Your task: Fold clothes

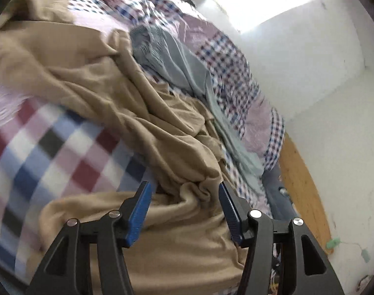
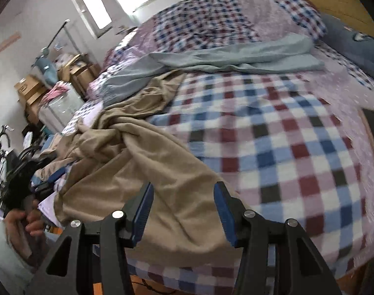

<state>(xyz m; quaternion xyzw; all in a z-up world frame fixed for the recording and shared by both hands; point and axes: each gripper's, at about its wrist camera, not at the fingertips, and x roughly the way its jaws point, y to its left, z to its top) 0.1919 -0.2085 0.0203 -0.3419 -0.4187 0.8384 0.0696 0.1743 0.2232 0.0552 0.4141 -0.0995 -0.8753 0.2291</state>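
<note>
A crumpled tan garment [image 1: 127,93] lies across the checked bedspread [image 1: 51,152]. My left gripper [image 1: 184,191] is open just above a bunched tan fold, nothing pinched between its blue pads. In the right wrist view the same tan garment [image 2: 142,162] trails from the bed's middle to its near-left edge. My right gripper [image 2: 183,191] is open over the garment's near end, its jaws wide apart. A grey-blue garment [image 2: 223,56] lies spread behind it; in the left wrist view the grey-blue garment [image 1: 184,64] runs along the tan one.
A checked quilt [image 2: 211,22] is heaped at the far side of the bed. A hand [image 2: 27,221] holding the other gripper shows at lower left. Cardboard boxes [image 2: 32,88] and clutter stand by the far wall. A wooden bed frame [image 1: 302,186] borders the white wall.
</note>
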